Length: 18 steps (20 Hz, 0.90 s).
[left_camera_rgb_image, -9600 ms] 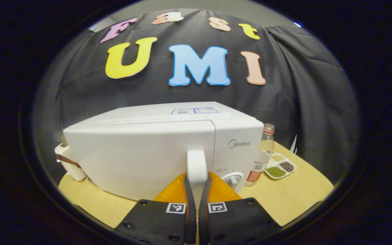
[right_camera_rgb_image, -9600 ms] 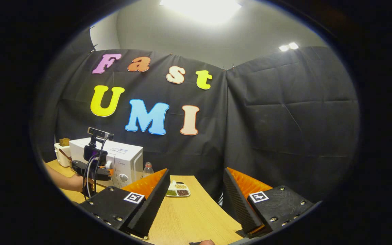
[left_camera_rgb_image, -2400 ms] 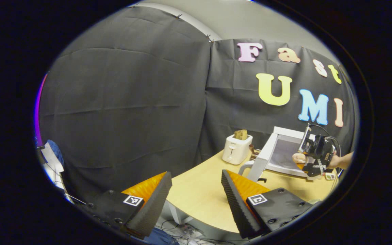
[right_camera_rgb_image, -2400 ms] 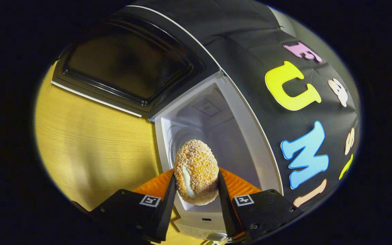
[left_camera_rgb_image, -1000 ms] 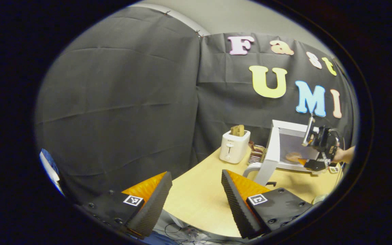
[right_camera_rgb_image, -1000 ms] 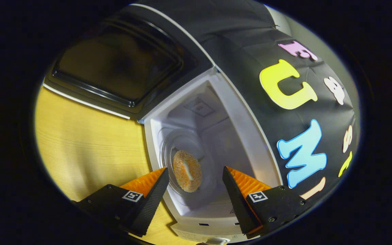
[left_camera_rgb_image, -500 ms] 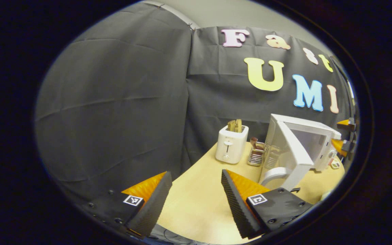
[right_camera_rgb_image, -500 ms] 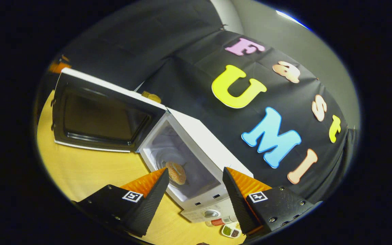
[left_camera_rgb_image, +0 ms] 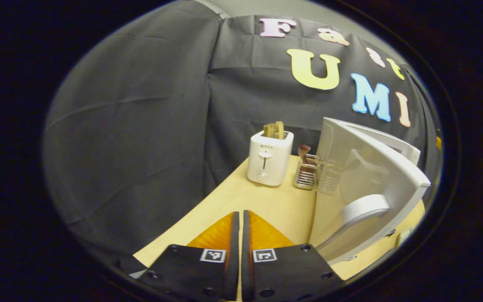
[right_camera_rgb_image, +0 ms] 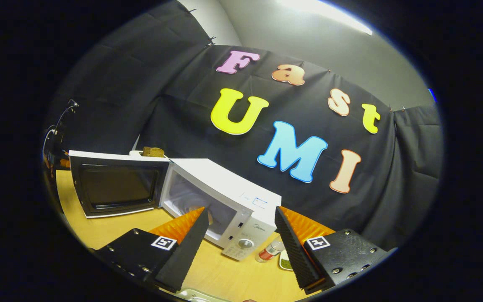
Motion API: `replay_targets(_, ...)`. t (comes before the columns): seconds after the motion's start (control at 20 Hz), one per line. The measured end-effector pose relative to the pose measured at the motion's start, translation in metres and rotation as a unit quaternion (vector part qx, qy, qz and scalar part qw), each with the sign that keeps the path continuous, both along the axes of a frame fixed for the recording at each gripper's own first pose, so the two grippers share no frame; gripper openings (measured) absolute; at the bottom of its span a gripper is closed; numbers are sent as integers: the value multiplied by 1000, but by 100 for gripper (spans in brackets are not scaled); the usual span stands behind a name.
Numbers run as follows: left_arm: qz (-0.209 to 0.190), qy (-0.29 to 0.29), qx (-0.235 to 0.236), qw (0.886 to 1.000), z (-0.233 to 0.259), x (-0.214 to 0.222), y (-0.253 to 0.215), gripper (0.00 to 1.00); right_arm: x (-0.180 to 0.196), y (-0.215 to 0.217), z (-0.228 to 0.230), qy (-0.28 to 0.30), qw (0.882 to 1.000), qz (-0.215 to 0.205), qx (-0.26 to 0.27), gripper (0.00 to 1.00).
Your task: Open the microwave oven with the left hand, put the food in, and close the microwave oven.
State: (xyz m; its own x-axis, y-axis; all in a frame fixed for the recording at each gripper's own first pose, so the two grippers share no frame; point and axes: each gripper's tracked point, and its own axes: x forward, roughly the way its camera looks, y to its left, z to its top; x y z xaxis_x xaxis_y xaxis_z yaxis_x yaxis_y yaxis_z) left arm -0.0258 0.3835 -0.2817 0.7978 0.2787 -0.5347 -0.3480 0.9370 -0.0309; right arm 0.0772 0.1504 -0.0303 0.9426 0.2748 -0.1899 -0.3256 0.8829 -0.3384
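dim booth, overhead glare, fisheye-warped edges

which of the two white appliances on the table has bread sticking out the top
The toaster, the small upright box left of the utensil rack, with slices poking from its top slots. The other, the microwave, is the wide one with its door swung open.

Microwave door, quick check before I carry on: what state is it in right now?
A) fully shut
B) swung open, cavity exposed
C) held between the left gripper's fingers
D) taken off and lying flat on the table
B: in the right gripper view the microwave door stands swung out to the side of the microwave, with the pale cavity exposed; the left gripper is shut on nothing, short of the door handle.
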Motion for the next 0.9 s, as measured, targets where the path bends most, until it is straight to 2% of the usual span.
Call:
replay_targets(0.05, -15, -2, -10, 1000, 5, 0, -16, 10, -1, -9, 1, -1, 1000, -8, 3, 97)
replay_targets(0.15, -34, -1, -5, 999, 4, 8, -35, 7, -8, -29, -12, 3, 1000, -21, 13, 97)
replay_targets(0.25, -36, 2, 16, 999, 11, 4, -44, 10, -9, -46, -16, 9, 999, -32, 21, 97)
replay_targets(0.35, -50, -4, -5, 999, 16, 4, -67, 8, -10, -62, -16, 10, 999, -40, 26, 97)
replay_targets(0.55, -69, -12, -5, 998, 27, 13, -111, 7, -10, -95, -20, 11, 998, -51, 36, 97)
replay_targets(0.9, -151, -25, -2, 988, 46, 45, -219, 7, -12, -153, -29, 20, 995, -78, 52, 97)
